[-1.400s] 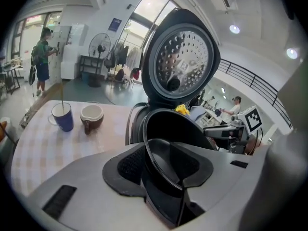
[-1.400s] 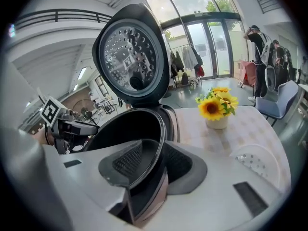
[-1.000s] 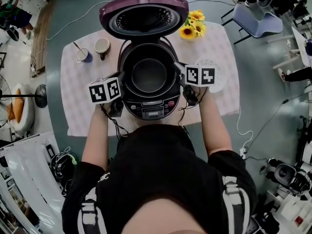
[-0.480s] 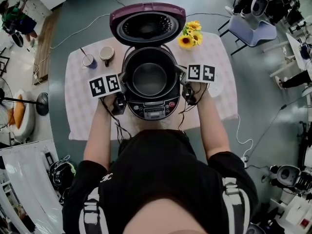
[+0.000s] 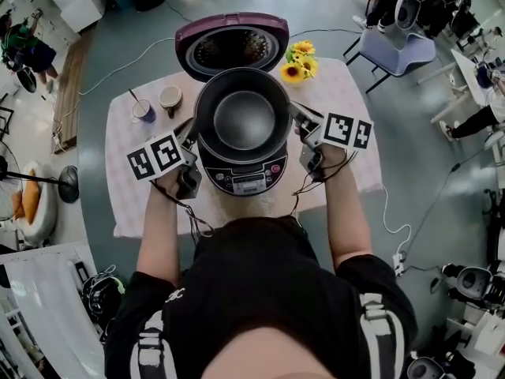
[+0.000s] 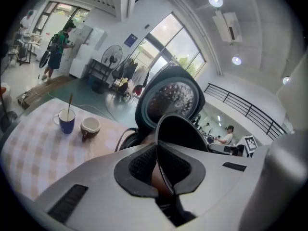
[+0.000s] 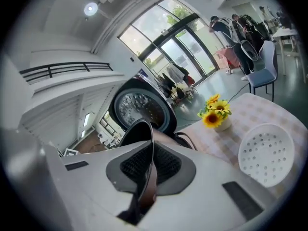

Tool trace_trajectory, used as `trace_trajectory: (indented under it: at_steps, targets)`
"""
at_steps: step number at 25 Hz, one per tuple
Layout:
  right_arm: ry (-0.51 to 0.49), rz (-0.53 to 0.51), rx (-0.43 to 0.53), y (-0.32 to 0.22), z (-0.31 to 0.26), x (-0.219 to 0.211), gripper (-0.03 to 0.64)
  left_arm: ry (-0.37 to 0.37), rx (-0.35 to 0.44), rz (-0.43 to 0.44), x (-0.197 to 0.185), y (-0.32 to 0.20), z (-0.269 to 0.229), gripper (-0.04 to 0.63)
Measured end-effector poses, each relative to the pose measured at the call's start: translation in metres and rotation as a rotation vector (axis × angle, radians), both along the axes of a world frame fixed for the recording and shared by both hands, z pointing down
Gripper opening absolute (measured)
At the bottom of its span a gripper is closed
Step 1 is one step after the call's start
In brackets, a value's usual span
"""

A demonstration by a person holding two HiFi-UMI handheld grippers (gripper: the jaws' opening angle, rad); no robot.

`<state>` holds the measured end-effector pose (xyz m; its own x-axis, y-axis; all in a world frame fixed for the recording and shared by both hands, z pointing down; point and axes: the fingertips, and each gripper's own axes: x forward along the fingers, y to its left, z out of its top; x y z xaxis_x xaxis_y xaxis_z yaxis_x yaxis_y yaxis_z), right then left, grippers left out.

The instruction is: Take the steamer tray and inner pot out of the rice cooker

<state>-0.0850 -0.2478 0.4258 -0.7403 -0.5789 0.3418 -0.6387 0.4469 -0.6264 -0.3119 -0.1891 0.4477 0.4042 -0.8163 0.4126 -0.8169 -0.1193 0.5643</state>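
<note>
The dark inner pot (image 5: 243,115) hangs above the rice cooker body (image 5: 246,177), whose purple lid (image 5: 233,42) stands open behind. My left gripper (image 5: 189,136) is shut on the pot's left rim, and my right gripper (image 5: 300,121) on its right rim. In the left gripper view the thin rim (image 6: 179,129) runs between the pads of the left gripper (image 6: 156,166). The right gripper (image 7: 148,170) pinches the rim (image 7: 140,129) the same way, its jaws having just closed tighter on it. The white perforated steamer tray (image 7: 266,153) lies on the tablecloth to the right; the head view hides it.
A blue mug with a spoon (image 5: 144,110) and a brown cup (image 5: 169,97) stand at the table's back left. A pot of sunflowers (image 5: 298,60) stands at the back right. Cables trail over the floor, and a chair (image 5: 394,46) stands beyond the table.
Both grippers have risen together, and the inner pot has come up out of the cooker. It was seated inside before and now hangs above the body.
</note>
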Motion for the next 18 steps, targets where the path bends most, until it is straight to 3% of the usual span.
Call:
trace_trajectory:
  at_steps: [4, 8, 11, 18]
  targets:
    - [-0.117, 0.014, 0.046, 0.012, -0.037, 0.015, 0.012, 0.061, 0.091, 0.022, 0.009, 0.007, -0.031, 0.015]
    - [-0.132, 0.061, 0.072, 0.023, -0.057, 0.035, 0.012, 0.124, 0.152, 0.079, 0.025, 0.008, -0.057, 0.014]
    - [-0.144, 0.105, 0.072, 0.033, -0.059, 0.057, 0.012, 0.135, 0.172, 0.121, 0.045, 0.008, -0.065, 0.014]
    - [-0.284, 0.152, 0.123, 0.056, -0.077, 0.129, 0.012, 0.147, 0.176, 0.256, 0.129, 0.000, -0.075, 0.011]
